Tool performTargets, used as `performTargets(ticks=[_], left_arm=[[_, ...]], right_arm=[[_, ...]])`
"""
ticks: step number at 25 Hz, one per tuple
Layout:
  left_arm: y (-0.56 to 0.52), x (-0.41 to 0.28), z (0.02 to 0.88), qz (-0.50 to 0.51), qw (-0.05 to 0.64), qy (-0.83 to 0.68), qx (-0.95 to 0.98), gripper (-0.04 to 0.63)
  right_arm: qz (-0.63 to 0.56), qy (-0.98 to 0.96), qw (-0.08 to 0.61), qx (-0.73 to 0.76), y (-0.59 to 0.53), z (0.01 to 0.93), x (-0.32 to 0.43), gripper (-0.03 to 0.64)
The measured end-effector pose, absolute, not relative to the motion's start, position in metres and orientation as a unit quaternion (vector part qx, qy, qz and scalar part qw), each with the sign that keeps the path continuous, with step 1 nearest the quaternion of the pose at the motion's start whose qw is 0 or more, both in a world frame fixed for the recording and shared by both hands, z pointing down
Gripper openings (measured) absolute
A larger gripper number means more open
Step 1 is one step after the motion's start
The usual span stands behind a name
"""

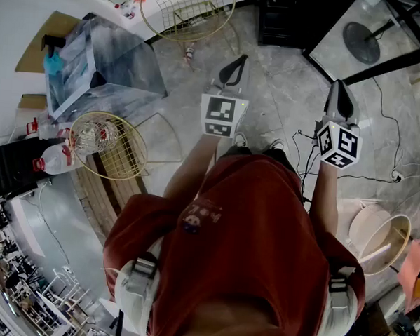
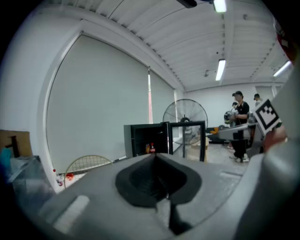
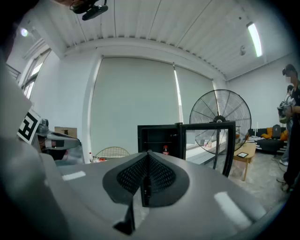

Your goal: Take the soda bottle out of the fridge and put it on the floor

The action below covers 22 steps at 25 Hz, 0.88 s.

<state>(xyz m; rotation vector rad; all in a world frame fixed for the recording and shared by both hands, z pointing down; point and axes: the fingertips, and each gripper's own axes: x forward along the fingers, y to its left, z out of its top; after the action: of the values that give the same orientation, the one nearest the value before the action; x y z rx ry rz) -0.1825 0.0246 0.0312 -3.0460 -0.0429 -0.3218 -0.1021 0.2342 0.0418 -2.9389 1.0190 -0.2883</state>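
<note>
The soda bottle [image 3: 165, 150], dark with a red label, stands on a shelf inside the small black fridge [image 3: 158, 137], whose glass door [image 3: 206, 145] hangs open to the right. In the left gripper view the bottle [image 2: 152, 148] shows in the same fridge [image 2: 143, 139], still some way off. The fridge [image 1: 294, 17] lies at the top of the head view. My left gripper [image 1: 234, 65] and right gripper [image 1: 340, 90] are held side by side in front of the person, both pointing at the fridge. Each has its jaws shut with nothing between them.
A large floor fan [image 3: 220, 115] stands behind the fridge door. Round wire baskets [image 1: 109, 144], a clear plastic box [image 1: 96, 63] and loose bottles [image 1: 52, 159] lie at the left. Cables [image 1: 378, 165] run over the floor at the right. People [image 2: 240, 124] stand far right, beside a low wooden table [image 3: 246, 154].
</note>
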Motion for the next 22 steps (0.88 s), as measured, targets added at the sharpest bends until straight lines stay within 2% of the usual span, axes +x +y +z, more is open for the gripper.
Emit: performTargets(ticks=[10, 22], left_arm=[[-0.010, -0.208, 0.028, -0.100, 0.029, -0.018, -0.994, -0.002], [-0.056, -0.230, 0.048, -0.103, 0.027, -0.029, -0.994, -0.002]], right_arm=[[-0.109, 0.323, -0.005, -0.940, 0.198, 0.047, -0.125, 0.000], [-0.102, 0.302, 0.021, -0.948, 0.166, 0.062, -0.149, 0.000]])
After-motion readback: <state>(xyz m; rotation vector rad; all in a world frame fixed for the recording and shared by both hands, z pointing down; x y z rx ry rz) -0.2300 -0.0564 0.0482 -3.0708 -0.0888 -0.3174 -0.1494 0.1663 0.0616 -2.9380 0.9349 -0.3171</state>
